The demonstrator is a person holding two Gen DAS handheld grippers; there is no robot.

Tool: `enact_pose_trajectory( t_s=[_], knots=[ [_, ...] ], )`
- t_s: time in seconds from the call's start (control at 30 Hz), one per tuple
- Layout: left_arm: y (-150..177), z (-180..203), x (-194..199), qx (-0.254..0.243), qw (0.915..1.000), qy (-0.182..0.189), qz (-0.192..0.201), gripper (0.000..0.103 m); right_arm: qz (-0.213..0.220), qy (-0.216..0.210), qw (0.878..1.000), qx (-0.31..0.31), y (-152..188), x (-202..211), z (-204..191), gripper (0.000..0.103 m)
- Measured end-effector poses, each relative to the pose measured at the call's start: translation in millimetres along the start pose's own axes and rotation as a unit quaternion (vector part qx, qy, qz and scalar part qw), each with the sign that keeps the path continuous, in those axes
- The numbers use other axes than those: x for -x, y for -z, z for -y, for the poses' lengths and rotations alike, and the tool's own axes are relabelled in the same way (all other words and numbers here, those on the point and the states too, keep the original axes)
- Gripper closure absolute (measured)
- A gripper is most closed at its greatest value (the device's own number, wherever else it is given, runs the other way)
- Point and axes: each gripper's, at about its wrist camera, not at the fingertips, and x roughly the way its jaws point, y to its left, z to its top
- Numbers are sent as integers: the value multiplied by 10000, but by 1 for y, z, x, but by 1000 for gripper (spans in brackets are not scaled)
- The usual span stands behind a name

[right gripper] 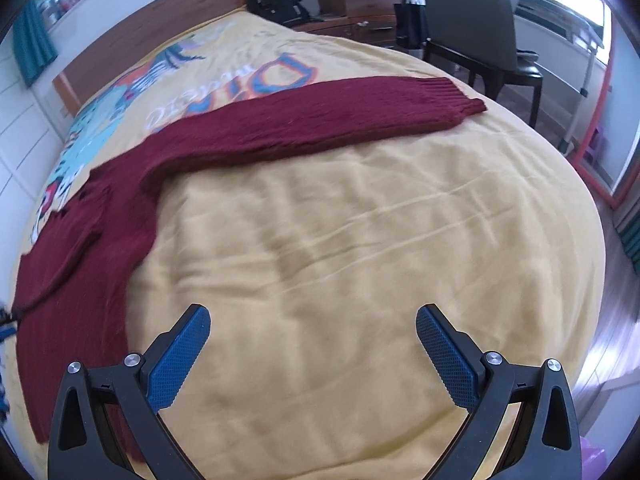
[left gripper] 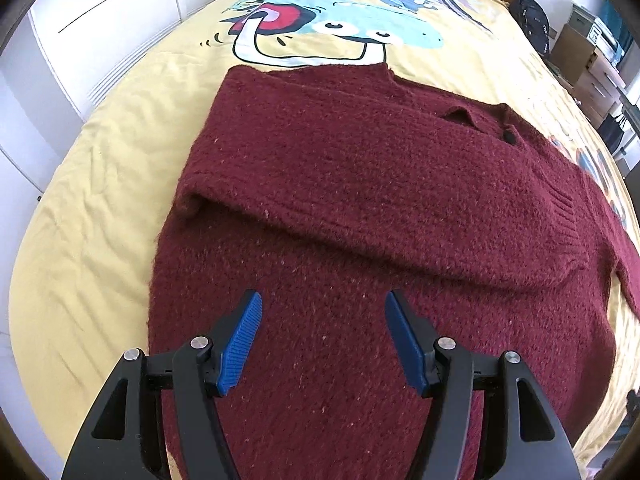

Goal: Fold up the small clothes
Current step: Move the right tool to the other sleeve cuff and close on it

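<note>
Sweater (left gripper: 360, 200) on bed (right gripper: 360, 240) — one sleeve (left gripper: 400, 216) folded across.
Left claw (left gripper: 323, 316) and right claw (right gripper: 313, 330) both gape wide — holding nothing.

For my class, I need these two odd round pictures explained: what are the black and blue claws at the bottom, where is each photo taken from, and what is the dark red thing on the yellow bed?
The claws are hand-held two-finger grippers, one in each of a person's hands, each carrying a wide-angle camera looking along its fingers. One picture comes from the left gripper, the other from the right gripper. Both are open and hold nothing. On the yellow cartoon-print bedspread lies a dark red knitted sweater. One sleeve is folded across its body; the other sleeve lies stretched out sideways.
</note>
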Motion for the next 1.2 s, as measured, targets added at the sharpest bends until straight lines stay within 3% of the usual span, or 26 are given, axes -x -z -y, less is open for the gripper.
enact_pose_trajectory(
  t_s=[0.7,1.2],
  knots=[
    [18,-5,-11,48,9994,-275,-209,45,-171,-112,9962,-851,-47,-53,51,0],
    [21,5,-22,-37,9990,-334,-305,45,-164,-360,9942,-1005,-62,-77,71,0]
  ],
)
